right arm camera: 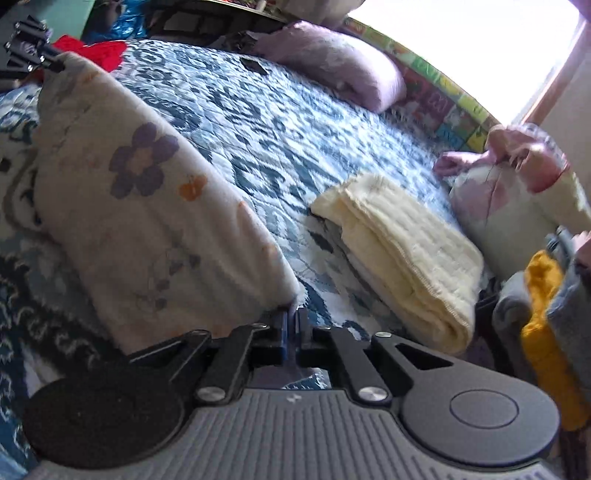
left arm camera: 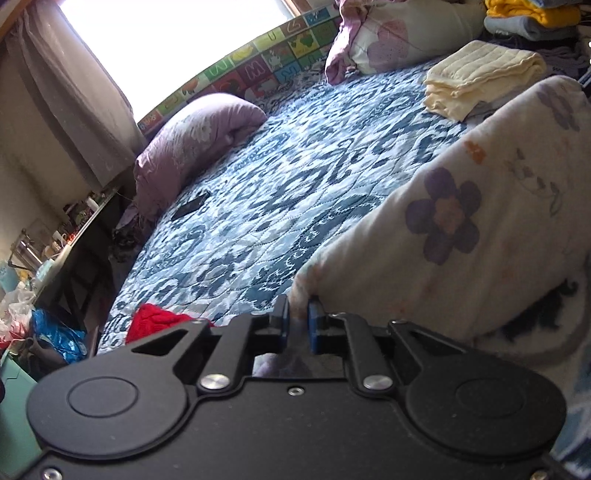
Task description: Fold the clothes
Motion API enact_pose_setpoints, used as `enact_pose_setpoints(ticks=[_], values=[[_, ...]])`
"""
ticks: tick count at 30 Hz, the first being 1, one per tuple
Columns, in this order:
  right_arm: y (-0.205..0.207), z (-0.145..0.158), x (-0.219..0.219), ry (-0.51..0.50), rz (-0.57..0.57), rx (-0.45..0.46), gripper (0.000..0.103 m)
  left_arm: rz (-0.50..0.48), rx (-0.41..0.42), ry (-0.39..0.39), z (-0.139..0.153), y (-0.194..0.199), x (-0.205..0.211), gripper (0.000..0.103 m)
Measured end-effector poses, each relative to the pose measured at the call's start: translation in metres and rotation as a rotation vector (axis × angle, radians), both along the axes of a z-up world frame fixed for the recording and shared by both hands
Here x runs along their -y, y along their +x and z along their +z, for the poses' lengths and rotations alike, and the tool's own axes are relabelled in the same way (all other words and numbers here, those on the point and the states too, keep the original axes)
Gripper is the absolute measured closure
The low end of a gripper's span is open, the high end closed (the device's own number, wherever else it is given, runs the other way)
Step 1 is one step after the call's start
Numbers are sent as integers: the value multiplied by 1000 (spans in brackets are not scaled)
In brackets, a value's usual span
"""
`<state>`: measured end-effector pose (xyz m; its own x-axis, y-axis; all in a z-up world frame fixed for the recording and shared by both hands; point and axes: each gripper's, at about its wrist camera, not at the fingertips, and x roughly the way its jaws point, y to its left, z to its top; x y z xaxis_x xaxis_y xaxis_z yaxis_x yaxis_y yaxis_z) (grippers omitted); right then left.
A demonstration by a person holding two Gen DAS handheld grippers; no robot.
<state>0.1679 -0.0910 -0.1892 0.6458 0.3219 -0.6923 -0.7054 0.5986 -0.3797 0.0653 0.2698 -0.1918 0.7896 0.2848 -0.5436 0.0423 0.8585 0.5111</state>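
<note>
A cream garment with purple and orange flowers (left arm camera: 443,221) is stretched between both grippers above the blue patterned bedspread (left arm camera: 277,177). My left gripper (left arm camera: 298,317) is shut on one corner of it. My right gripper (right arm camera: 293,321) is shut on the opposite corner of the same floral garment (right arm camera: 140,192). In the right wrist view the left gripper (right arm camera: 33,55) shows at the garment's far end. The cloth hangs folded over between the two grips.
A folded cream-yellow blanket (right arm camera: 406,258) lies on the bedspread (right arm camera: 258,122). A red knit (left arm camera: 159,321), a purple pillow (left arm camera: 192,144), a floral pillow (left arm camera: 399,33), a black phone (left arm camera: 192,206), and yellow and grey clothes (right arm camera: 546,332) surround it. A cluttered desk (left arm camera: 44,258) stands left.
</note>
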Motion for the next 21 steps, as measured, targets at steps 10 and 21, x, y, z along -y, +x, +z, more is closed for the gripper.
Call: enact_pose_setpoints(ticks=[10,21], values=[[23,-24,-3,12,-23,-44,100,10,-71,-46,-12,43,-10,94],[39,-55,-9,7,-71,-83,100,43,-184,-169,-39,81,-30,94]])
